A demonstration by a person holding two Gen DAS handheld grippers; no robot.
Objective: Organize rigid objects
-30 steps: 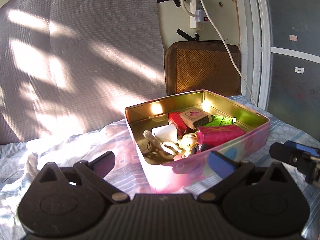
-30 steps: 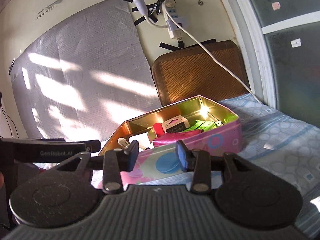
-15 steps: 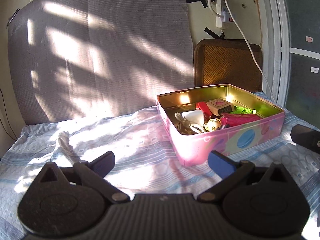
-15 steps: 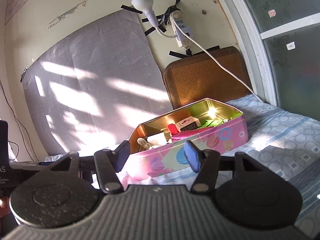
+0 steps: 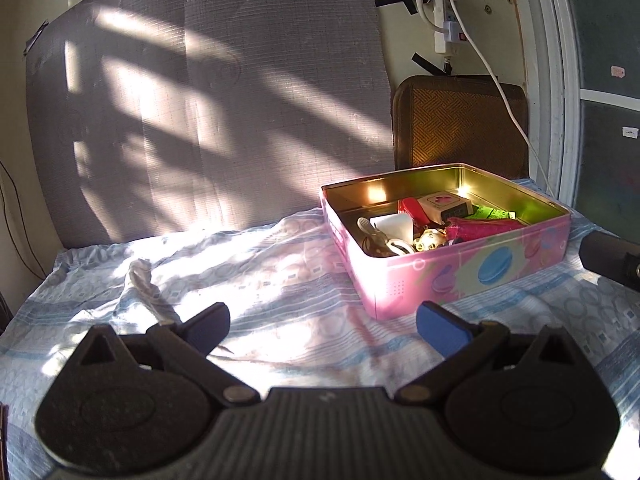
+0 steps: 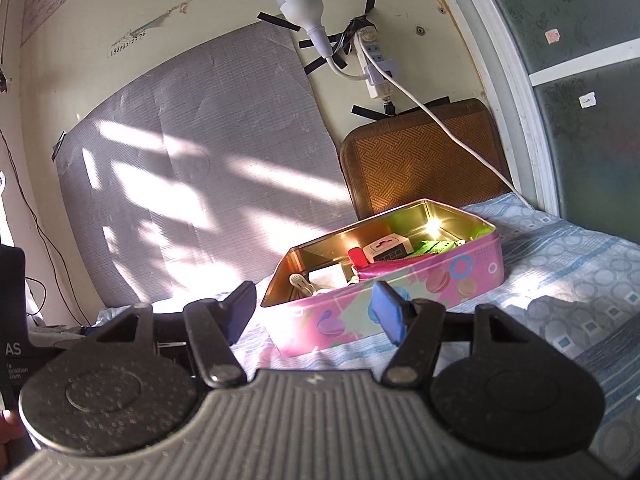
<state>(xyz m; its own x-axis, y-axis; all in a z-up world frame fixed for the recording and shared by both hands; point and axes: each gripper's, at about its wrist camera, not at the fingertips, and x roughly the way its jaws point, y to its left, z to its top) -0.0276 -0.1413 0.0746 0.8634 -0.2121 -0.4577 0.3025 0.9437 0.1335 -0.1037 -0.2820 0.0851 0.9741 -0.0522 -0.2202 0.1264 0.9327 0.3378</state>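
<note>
Two empty grippers hover before a filled pink tin on a bed.

The pink tin (image 5: pixel 460 276) sits open on the blue patterned sheet (image 5: pixel 280 280), holding a red item (image 5: pixel 412 208), a small white box (image 5: pixel 444 202), a magenta pouch (image 5: pixel 484 228) and other small things. The left gripper (image 5: pixel 320 328) stands wide open over the sheet, holding nothing. The right gripper (image 6: pixel 314 312) is opening, its jaws apart, with nothing gripped; the tin lies just beyond them.
</note>
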